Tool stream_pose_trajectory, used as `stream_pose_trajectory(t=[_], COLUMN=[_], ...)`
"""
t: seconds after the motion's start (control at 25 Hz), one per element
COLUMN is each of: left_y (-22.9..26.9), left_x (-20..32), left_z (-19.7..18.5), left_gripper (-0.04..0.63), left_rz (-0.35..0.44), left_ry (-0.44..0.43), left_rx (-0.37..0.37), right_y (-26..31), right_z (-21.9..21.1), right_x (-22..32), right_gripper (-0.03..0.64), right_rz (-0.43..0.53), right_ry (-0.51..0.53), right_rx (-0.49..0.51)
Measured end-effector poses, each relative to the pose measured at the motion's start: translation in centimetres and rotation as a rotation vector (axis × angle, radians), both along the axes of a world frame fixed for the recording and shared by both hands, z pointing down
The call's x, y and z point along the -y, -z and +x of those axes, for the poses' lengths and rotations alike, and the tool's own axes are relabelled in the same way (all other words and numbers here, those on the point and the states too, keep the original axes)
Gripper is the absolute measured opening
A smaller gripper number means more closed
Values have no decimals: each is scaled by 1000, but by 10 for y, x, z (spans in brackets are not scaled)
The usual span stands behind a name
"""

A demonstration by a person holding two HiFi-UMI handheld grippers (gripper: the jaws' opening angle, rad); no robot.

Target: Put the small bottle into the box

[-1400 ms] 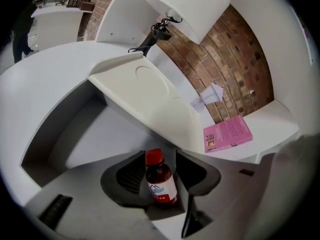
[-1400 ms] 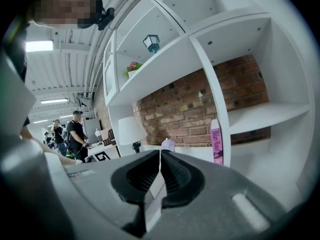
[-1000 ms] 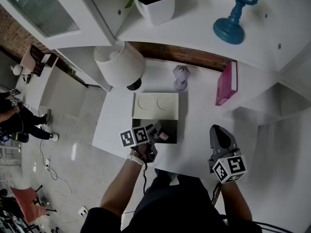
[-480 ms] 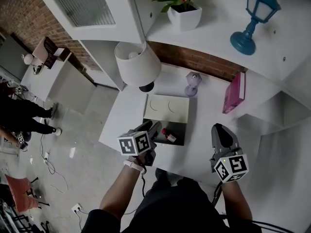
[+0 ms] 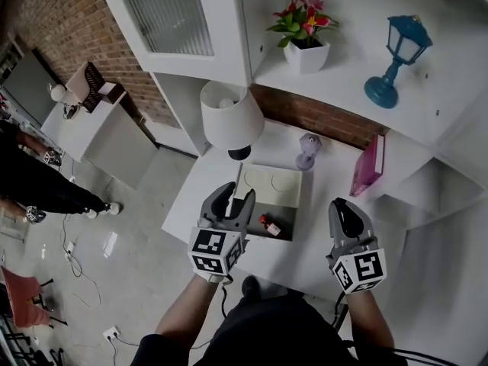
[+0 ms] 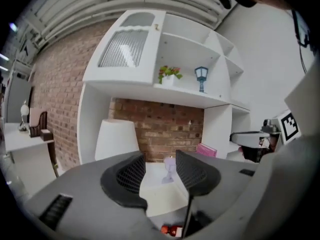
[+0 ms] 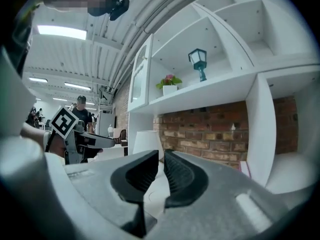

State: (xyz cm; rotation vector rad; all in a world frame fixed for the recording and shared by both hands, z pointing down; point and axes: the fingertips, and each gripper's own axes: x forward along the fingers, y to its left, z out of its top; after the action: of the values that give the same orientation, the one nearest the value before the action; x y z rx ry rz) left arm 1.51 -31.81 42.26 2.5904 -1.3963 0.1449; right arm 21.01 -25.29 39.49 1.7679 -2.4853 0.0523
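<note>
On the white desk's (image 5: 324, 200) front edge, below a brick wall (image 5: 324, 122), the small bottle (image 5: 269, 224) lies flat in the box (image 5: 268, 184), cap leftward; left gripper (image 5: 237, 194) wide, right gripper (image 5: 344, 209) narrow.

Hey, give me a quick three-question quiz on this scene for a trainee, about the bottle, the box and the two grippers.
1. True or false: the small bottle lies inside the box.
2. The left gripper is: A) open, with nothing between its jaws; B) shut on the small bottle; C) out of view.
3. Which gripper has its jaws together?

Key: 1 true. 2 A. 3 the right gripper.
</note>
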Motion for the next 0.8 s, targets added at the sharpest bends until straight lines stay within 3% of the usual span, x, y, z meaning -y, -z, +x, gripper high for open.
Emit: stream_pose_trajectory(t=[0.48,0.8], left_y=[73,81], left_x=[-20,-21], left_z=[1,4], left_gripper=[187,187], left_rz=[175,184], left_ry=[16,34], left_rx=[-33,-27], right_y=[51,57], right_z=[-13,-9], right_x=[-6,-7], right_gripper=[23,23], right_rz=[119,132], right_ry=[32,39], right_rx=[-93,-92])
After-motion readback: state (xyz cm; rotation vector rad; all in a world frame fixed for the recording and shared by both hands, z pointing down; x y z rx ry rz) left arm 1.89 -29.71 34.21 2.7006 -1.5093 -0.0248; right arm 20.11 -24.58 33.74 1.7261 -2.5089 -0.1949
